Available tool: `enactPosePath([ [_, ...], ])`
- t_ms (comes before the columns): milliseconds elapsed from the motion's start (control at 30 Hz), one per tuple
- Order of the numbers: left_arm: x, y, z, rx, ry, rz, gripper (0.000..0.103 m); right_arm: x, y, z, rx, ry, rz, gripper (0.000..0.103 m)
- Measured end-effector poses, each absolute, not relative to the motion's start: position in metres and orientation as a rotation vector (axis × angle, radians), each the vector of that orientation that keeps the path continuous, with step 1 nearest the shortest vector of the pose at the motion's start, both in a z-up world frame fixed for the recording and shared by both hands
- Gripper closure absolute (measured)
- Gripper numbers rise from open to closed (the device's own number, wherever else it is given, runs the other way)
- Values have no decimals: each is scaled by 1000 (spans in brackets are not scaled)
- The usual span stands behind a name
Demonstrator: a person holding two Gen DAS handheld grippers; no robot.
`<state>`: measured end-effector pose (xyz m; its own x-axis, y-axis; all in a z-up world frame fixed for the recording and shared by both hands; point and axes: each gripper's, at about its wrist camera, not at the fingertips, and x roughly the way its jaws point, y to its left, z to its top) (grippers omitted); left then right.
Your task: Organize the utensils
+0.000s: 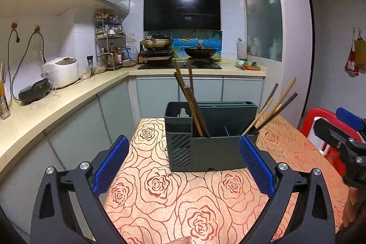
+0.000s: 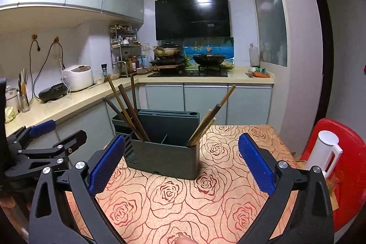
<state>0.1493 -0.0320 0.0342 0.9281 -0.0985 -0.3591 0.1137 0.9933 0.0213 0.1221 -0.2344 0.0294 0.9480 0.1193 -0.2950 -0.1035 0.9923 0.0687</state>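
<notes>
Left wrist view gives me the left gripper (image 1: 184, 166) with its blue pads spread wide and nothing between them, poised above the rose-patterned tablecloth (image 1: 160, 198). Just ahead of it the dark green utensil holder (image 1: 205, 152) stands upright on the table. One bunch of chopsticks (image 1: 191, 104) leans to the left out of a left-hand compartment, and a second bunch (image 1: 272, 108) fans out to the right from the right end. At the right edge of this view I can see part of the right gripper (image 1: 343, 136), beside a red chair (image 1: 320, 116). From the right wrist view, my right gripper (image 2: 181, 165) is likewise fully spread and empty, aimed at the holder's right half, with the white kettle (image 2: 324, 152) sitting on the red chair off to the right. The kitchen counter (image 1: 68, 95) runs along the left wall to the stove.
</notes>
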Motion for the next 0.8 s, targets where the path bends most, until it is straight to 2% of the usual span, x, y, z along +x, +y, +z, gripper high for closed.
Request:
enactPosePath([
  [800,135,-23,18,21,355,-80,10,106,-232,14,39,286,86,7],
])
